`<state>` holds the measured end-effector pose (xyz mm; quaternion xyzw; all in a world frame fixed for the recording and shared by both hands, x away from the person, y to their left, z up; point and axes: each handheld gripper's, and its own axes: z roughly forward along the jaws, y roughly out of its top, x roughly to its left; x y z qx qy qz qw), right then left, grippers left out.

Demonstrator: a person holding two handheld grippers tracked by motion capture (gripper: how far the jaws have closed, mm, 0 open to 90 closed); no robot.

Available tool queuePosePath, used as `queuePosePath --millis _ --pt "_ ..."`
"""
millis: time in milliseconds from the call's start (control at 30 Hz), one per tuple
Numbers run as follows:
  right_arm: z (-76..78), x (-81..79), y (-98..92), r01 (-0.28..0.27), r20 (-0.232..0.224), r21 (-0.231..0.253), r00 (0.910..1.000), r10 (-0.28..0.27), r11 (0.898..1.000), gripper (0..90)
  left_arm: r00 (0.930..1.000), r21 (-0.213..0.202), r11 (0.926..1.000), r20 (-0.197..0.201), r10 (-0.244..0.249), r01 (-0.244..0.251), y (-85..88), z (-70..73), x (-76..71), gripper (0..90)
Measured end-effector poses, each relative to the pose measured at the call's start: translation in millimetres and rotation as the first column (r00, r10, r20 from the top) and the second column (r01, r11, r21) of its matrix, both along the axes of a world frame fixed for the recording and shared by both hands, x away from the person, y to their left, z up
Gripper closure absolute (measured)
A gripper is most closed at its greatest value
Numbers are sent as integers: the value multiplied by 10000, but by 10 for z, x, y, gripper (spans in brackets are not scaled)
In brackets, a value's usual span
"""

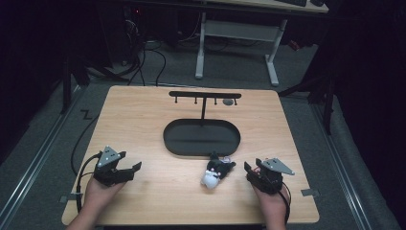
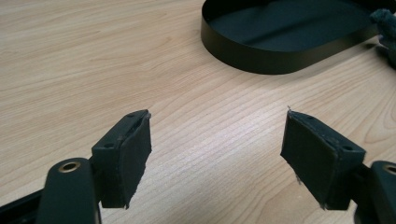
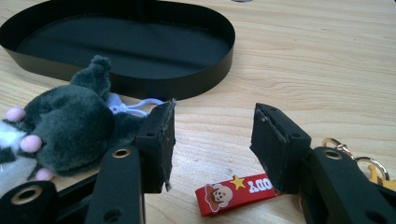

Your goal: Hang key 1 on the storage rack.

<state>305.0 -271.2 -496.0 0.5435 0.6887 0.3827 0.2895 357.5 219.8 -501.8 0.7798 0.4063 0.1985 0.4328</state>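
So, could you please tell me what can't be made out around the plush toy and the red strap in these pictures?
- Red strap: right gripper view, one end hidden behind the right gripper's finger; its lettering is cut short.
- Gold rings: same view, partly covered by that gripper's body.
- Plush toy: cropped by the left edge; its face is too small in the high view.
- Small object behind the stand: too small to identify.

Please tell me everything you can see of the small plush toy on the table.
The plush toy looks soft and furry, dark grey with white parts and small pink spots. A pale plastic clip sits at its upper end. It lies on its side on the wooden table, just in front of the black oval tray, beside the right hand-held gripper, whose jaws stand apart.
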Motion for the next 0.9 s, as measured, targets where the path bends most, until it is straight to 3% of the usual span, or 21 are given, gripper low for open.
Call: queuePosePath --millis 167,333,833,900 --pt "-50 -7 2 -144 -204 -257 9997 138 9996 490 9994 286 9990 4 -354 354 -125 -19 -3 242" --pt "-62 -8 -27 -300 -243 -197 9993 295 9994 486 9981 116 9981 -37 -611 612 -155 -30 -41 241" --pt "-108 28 -31 -558 -510 -71 9972 554 9984 444 9985 239 9982 -107 -541 543 -149 -55 -22 244" --pt "-106 22 -11 -680 -449 -254 9968 668 9974 424 9981 250 9979 -125 -596 599 -152 -57 -26 243"
